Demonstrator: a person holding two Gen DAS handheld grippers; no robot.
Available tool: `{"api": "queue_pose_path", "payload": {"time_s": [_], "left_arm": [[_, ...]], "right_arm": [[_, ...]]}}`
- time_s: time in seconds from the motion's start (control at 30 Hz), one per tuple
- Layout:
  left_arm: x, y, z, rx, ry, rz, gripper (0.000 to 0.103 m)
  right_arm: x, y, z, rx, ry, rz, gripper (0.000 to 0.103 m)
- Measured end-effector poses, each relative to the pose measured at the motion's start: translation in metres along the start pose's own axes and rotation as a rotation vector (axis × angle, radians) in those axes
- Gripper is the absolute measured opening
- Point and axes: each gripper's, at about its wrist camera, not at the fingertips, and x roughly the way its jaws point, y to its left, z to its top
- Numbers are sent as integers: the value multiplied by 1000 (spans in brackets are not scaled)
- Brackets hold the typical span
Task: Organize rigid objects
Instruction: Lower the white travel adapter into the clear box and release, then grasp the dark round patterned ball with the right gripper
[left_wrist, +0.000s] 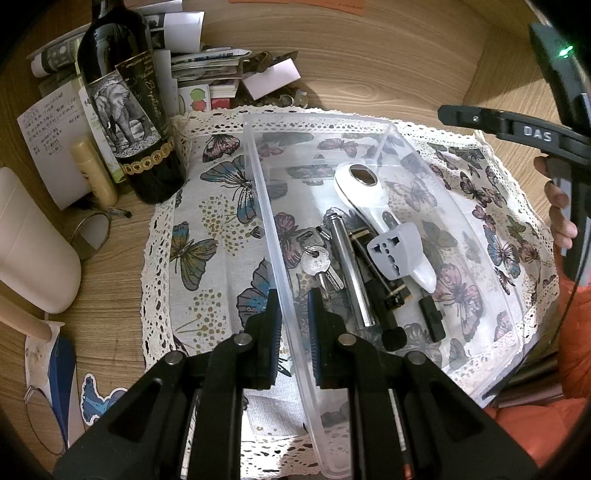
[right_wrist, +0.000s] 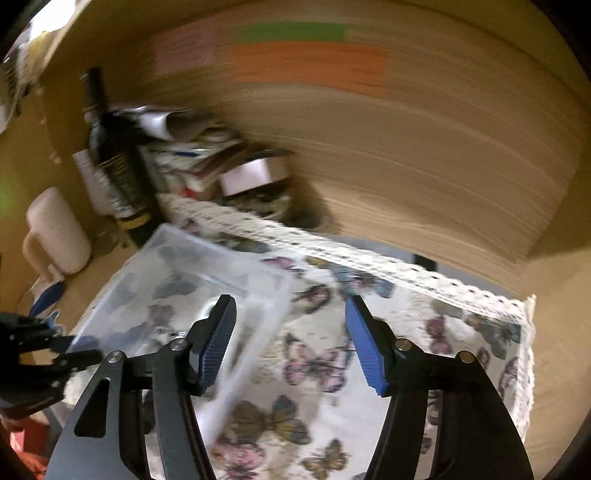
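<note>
**Left gripper pinned on bin wall, right gripper apart and empty**

Left gripper is clamped on the near long wall of the clear bin, one pad each side of the plastic. Right gripper has its jaws apart with nothing between them; the view is motion-blurred. It hangs over the bin's far corner and the cloth.

Bin sits on the butterfly cloth, long axis running away from the left gripper. Inside, clustered mid-bin: white handle tool, grey plug adapter, keys, metal tube, black clip. All lie just ahead and right of the left pads, mostly lengthwise along the bin.

Judgement: left is nearer but busy steadying the bin; the free right gripper does any next pick, reaching left and down into the bin.

Bottle, papers and a white jug stand off the cloth, left.
</note>
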Motion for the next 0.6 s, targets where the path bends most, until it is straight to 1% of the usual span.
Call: {"api": "queue_pose_path", "payload": {"time_s": [0.17,0.23,0.37,0.53,0.6], "left_arm": [[0,0,0,1,-1,1,13],[0,0,0,1,-3,2,13],[-2,0,2,3,-9,4,13],[-3,-1,2,4,-10,10,13],[-2,-1,2,2,-11,10,13]], "right_arm": [[20,-25,-5,53,46,-44,58],[34,-34,-7,69,77,-62,58],[58,-48,-11,97,127,-65,58],[88,-54,-15,105,185,-66,58],[100,-55,-18,104,208,-73,50]]}}
